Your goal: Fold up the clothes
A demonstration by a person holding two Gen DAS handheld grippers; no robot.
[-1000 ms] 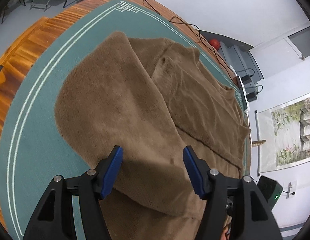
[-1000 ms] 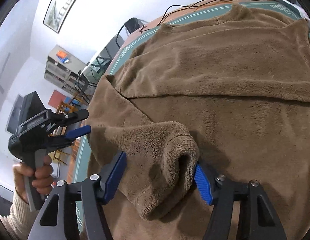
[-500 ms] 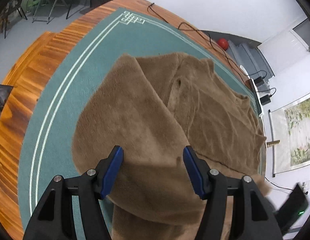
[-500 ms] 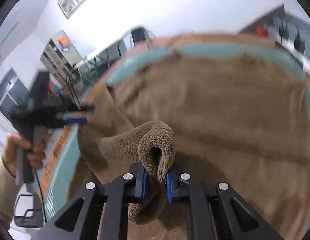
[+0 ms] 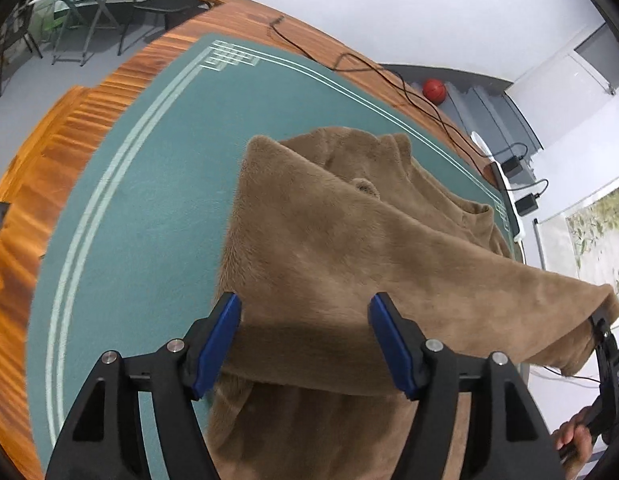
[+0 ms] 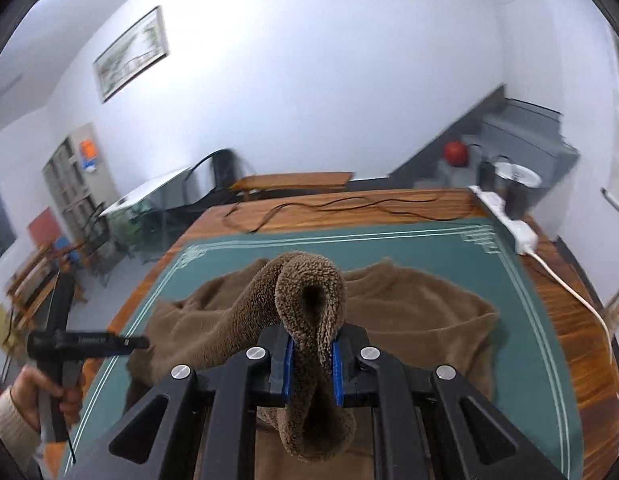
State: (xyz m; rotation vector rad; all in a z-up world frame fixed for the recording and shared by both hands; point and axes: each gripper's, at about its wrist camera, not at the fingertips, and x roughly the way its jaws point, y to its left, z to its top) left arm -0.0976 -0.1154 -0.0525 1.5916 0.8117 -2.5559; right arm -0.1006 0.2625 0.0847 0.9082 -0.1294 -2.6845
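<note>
right gripper (image 6: 311, 364): jaws nearly together, pinching a bunched cuff-like end of the brown fleece garment (image 5: 349, 248); the pinched end is looping up above the fingers and drooping below them
left gripper (image 5: 305, 344): jaws standing wide, gripping nothing; hovering above the near part of the garment; a person's hand (image 6: 49, 392) is holding its handle
garment position: most of it is lying on the green mat (image 5: 149, 208) on the wooden bench (image 5: 37, 208); one section is hanging lifted, stretching in a taut sheet from the far corner toward the right gripper at the right edge of the left wrist view; collar side is pointing to the far end of the bench
step in hand (judgement): a lifted flap or sleeve is being carried over the body for a fold; which fold in the sequence, cannot tell
doing it well: keeping the pinch deep enough so the thick pile is not slipping out; carrying the flap low and level so the crease is running straight; laying it down with edges lining up on the body below; the free left gripper could be pinning or smoothing the fold line; avoiding dragging the rest across the mat
risk (judgement): fleece is bulky and springy; the fold may be bouncing back if released high
containers: none showing on the mat; far right of the bench a white power strip (image 6: 509, 220) and dark cylindrical items are standing, contents not readable
other: black cables (image 6: 329, 204) are trailing on the bare wood beyond the mat, well apart from the garment
</note>
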